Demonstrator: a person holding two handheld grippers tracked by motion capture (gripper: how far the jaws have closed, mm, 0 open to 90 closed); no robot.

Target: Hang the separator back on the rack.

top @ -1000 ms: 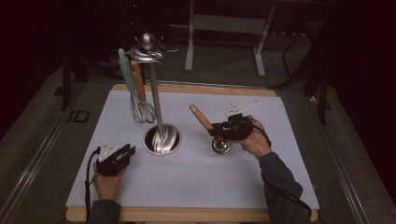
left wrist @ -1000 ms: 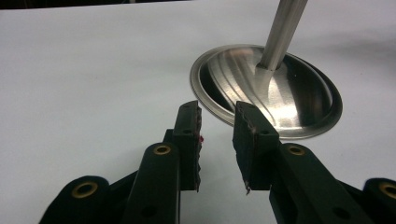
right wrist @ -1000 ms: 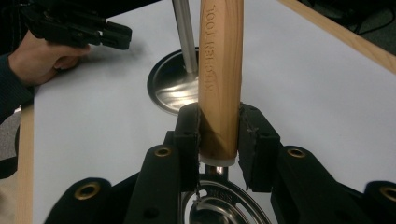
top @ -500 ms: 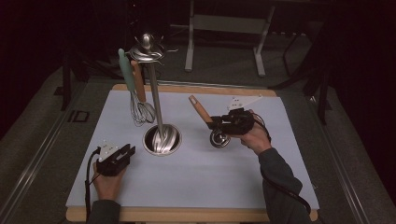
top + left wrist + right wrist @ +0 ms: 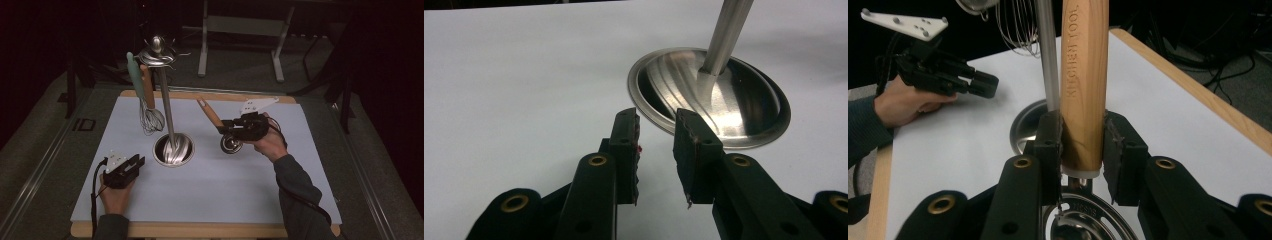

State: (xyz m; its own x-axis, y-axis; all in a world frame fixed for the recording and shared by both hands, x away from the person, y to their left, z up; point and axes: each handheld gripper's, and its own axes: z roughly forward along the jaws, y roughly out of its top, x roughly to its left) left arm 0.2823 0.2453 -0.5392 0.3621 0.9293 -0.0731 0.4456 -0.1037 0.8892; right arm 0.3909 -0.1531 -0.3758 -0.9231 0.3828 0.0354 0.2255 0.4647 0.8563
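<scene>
The right gripper [image 5: 226, 129] sits lifted off the table in the person's right hand [image 5: 267, 142], held roughly level and pointing toward the stand, with its black jaws clamped on the lower end of a wooden-handled utensil with a round perforated metal head [image 5: 220, 129]. The wooden handle [image 5: 1083, 75], stamped "KITCHEN TOOL", slants up and away toward the far-left in the high view, while the metal head [image 5: 230, 144] hangs just under the gripper, above the white mat [image 5: 210, 195]. Over on the near-left, the left gripper [image 5: 134, 164] rests low on the mat in the left hand [image 5: 116, 195], forearm coming straight in from the table's near edge; its jaws stand apart with nothing between them, aimed at the round steel base dish [image 5: 724, 95] of the tall steel utensil stand [image 5: 165, 100]. That base dish holds nothing but the upright pole. Up at the top of the stand, a wire whisk with a wooden handle [image 5: 150, 115] hangs beside a pale green-handled tool [image 5: 134, 72].
</scene>
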